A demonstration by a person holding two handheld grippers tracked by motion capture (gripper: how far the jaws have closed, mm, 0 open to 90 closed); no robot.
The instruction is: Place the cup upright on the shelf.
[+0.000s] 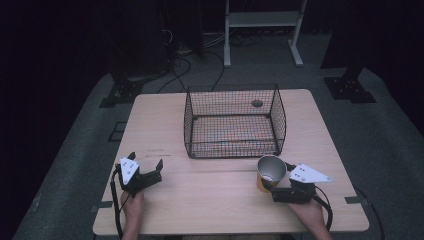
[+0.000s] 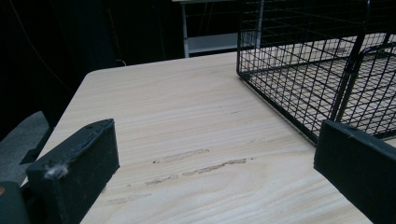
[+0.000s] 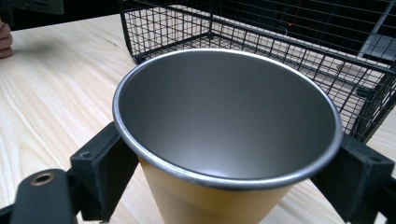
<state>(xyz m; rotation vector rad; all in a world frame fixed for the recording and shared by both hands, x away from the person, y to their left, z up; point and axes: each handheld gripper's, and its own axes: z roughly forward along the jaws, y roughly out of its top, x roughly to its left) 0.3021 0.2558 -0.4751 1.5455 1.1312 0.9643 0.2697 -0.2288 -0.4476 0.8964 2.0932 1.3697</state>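
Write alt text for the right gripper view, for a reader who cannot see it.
An open, empty metal cup with a yellow-orange outside stands upright between the right gripper's two black jaws, which press against its sides just under the rim. Behind it on the pale wooden table sits a black wire basket.

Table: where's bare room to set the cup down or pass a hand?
Bare wood: the strip between the left gripper and the cup, in front of the wire basket; and the left side of the table beside the basket. The basket floor looks empty too. Tightest: the near right corner, where the right gripper grips the cup just before the basket.
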